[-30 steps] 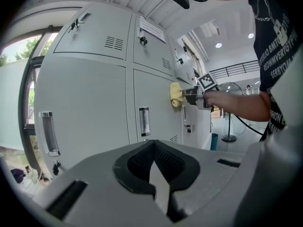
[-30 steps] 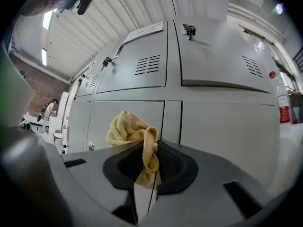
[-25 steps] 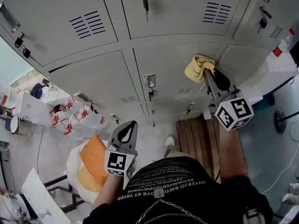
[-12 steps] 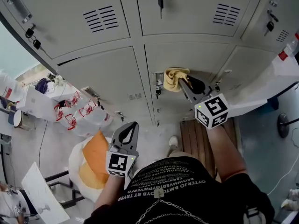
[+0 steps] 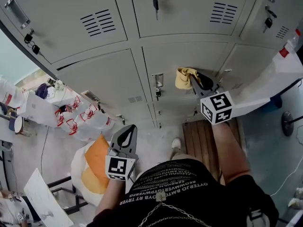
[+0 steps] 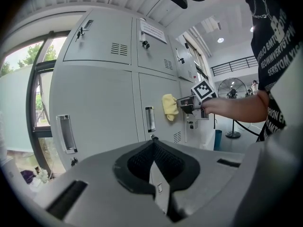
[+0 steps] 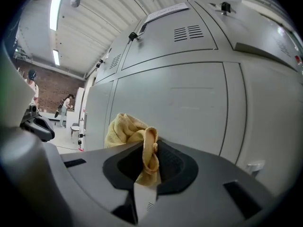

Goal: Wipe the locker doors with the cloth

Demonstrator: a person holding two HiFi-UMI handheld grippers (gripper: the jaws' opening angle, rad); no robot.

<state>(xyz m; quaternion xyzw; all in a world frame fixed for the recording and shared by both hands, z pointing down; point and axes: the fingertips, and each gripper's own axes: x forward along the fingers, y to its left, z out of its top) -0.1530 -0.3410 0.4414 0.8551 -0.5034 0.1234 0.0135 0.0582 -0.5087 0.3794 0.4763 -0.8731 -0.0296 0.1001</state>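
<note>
My right gripper [image 5: 198, 79] is shut on a yellow cloth [image 5: 184, 77] and holds it against a grey locker door [image 5: 189, 56] in the lower row, just right of that door's recessed handle [image 5: 157, 80]. In the right gripper view the cloth [image 7: 127, 130] bunches out to the left of the shut gripper [image 7: 149, 170], touching the door [image 7: 189, 108]. My left gripper [image 5: 129, 129] hangs low near my body, shut and empty, away from the lockers. The left gripper view shows its own gripper [image 6: 156, 174] in front, with the cloth [image 6: 169, 107] pressed on the door [image 6: 158, 86] beyond.
Keys [image 5: 155, 4] hang from locks on the upper doors. Red-and-white bags [image 5: 75, 119] and an orange-and-white bag [image 5: 92, 164] lie on the floor at left. A wooden pallet [image 5: 199, 138] is underfoot. A white panel [image 5: 279, 74] juts out at right. A fan [image 6: 233, 96] stands in the distance.
The right gripper carried the cloth leftward across the door toward the handle, then back a little to the right. The left gripper stayed low and shut.
</note>
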